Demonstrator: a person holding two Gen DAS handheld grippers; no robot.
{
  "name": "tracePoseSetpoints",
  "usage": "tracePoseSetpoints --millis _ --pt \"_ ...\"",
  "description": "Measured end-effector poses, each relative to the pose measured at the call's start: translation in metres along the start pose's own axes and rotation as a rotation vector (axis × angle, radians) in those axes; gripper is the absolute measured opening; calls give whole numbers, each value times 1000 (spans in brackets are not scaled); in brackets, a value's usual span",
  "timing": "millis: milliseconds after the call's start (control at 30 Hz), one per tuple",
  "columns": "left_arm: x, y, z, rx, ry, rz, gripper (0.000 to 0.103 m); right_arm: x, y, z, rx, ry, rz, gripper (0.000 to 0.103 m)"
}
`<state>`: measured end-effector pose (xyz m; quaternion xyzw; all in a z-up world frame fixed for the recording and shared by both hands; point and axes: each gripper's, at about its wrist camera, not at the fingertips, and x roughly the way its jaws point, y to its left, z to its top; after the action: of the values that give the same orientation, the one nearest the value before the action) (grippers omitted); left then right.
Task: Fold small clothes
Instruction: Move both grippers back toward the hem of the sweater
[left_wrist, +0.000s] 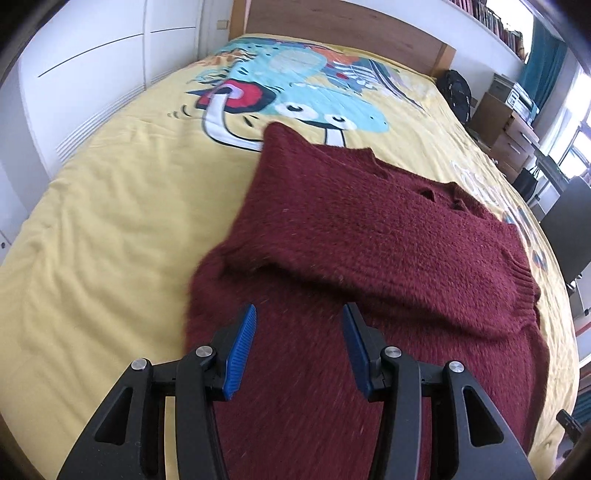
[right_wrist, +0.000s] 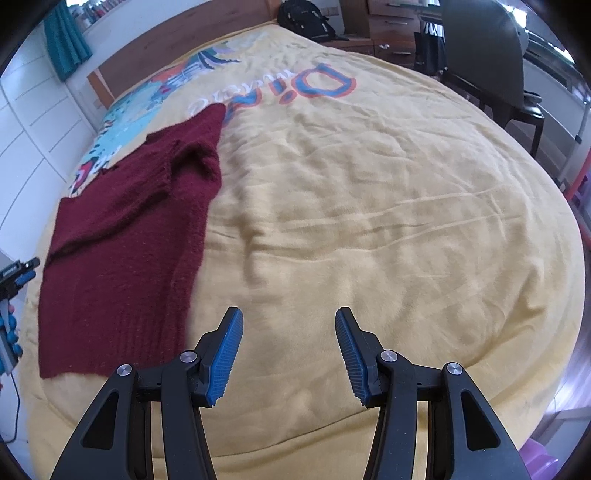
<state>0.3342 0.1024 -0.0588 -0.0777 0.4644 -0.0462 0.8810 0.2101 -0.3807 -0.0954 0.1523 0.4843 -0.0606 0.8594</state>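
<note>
Left wrist view
- Left gripper (left_wrist: 299, 317): hanging above the lower body of the sweater, jaws standing apart, nothing lying between the blue pads (left_wrist: 242, 350).
- Sweater (left_wrist: 369, 236): dark red knit, lying on the bedspread toward the bed's right side; one sleeve is lying folded across the chest, its cuff pointing toward the headboard; ribbed cuff of the other sleeve is showing at the right.
- Bedspread (left_wrist: 110, 206): yellow, wrinkled, cartoon print running toward the headboard end.
- Headboard (left_wrist: 332, 22): wooden, running along the far edge of the bed.
- Backpack (left_wrist: 458, 92): black, sitting beyond the bed's far right corner.

Right wrist view
- Right gripper (right_wrist: 289, 319): hovering over bare bedspread (right_wrist: 369, 221) near the foot edge, jaws standing apart, gripping nothing.
- Sweater (right_wrist: 125, 243): lying toward the bed's left side, well apart from this gripper, hem reaching close to the foot edge.
- Left gripper (right_wrist: 18, 273): partly showing at the left margin, beside the sweater; its jaw state is not readable here.
- Chair (right_wrist: 487, 55): dark, standing past the far right side of the bed.
</note>
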Motion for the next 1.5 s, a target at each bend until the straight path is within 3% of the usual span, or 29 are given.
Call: tracePoseSetpoints --millis 233,367,633,900,1000,1133,1500 --pt "-53 20 -20 -23 -7 -2 43 -27 15 -7 -33 -37 35 58" --pt "-76 35 -40 -47 2 9 54 -44 28 -11 -64 -59 54 59" --pt "-120 63 -72 -131 -8 33 57 -73 49 -18 -108 -111 95 59" --pt "-155 69 -93 -171 -39 53 59 -88 66 -32 -165 -119 141 66" --pt "-159 70 -103 -186 -38 42 64 -86 69 -36 -163 -106 156 66" --pt "-154 69 -111 -205 -18 16 65 -81 70 -38 -144 -83 178 66" --pt "-118 60 -116 -230 50 -24 65 -74 59 -22 -127 -60 135 67"
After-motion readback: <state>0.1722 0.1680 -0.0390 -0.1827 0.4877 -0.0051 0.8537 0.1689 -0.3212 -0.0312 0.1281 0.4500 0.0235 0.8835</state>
